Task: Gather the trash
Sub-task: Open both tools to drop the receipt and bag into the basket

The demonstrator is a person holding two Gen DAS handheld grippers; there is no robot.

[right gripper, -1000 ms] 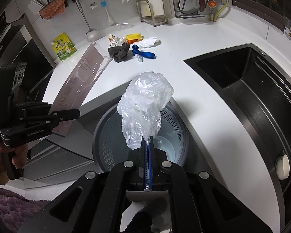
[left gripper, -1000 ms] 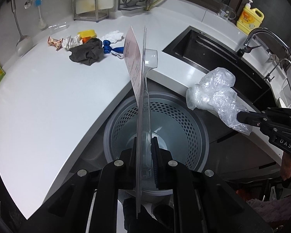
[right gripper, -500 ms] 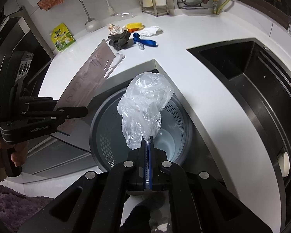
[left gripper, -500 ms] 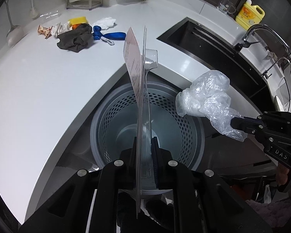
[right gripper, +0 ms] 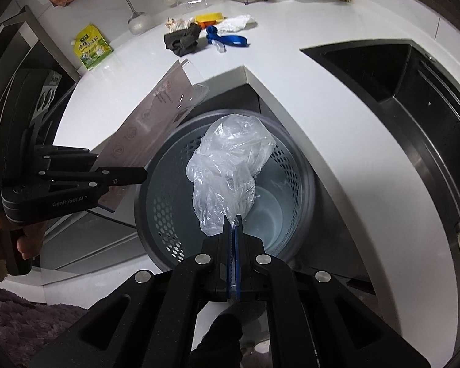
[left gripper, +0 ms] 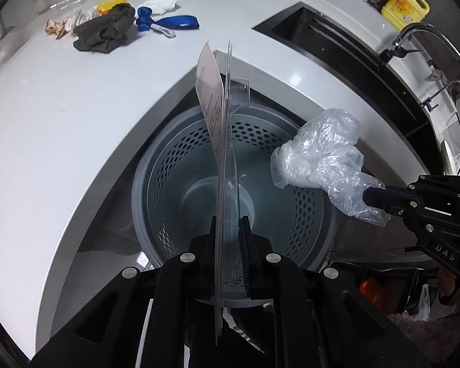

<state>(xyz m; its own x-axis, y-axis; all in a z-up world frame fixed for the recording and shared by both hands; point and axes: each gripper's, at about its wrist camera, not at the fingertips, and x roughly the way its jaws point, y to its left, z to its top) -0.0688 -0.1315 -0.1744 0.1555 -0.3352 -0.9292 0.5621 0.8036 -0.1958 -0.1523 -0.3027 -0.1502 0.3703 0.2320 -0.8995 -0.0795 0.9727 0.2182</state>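
The left tool [left gripper: 228,230] is clamped on a flat clear plastic package [left gripper: 222,141] with a printed card inside. The package stands on its edge and sticks straight out ahead of the tool. Right under it and a bit ahead sits a grey trash bin [left gripper: 306,165] with many small holes in its wall. The bin looks bare inside.

The right tool [right gripper: 233,230] is squeezed tight on a crumpled clear plastic bag [right gripper: 230,168]. The bag puffs up in front of the tool's tips and hangs over the open mouth of the bin. From the left wrist view, the bag is off to the right of the left tool, above the bin's right rim, and the right tool comes in from that side.

The bin stands in a notch cut in the white desk [left gripper: 61,122]. Far ahead of the left tool, more trash lies on the desk: a dark rag [left gripper: 104,30], a blue strap [left gripper: 168,23], a white crumpled tissue [left gripper: 164,1], a yellow thing [left gripper: 110,3] and a candy wrapper [left gripper: 55,26]. To the right and ahead is a black sink [left gripper: 337,40] with a yellow soap bottle [left gripper: 404,6] behind it.
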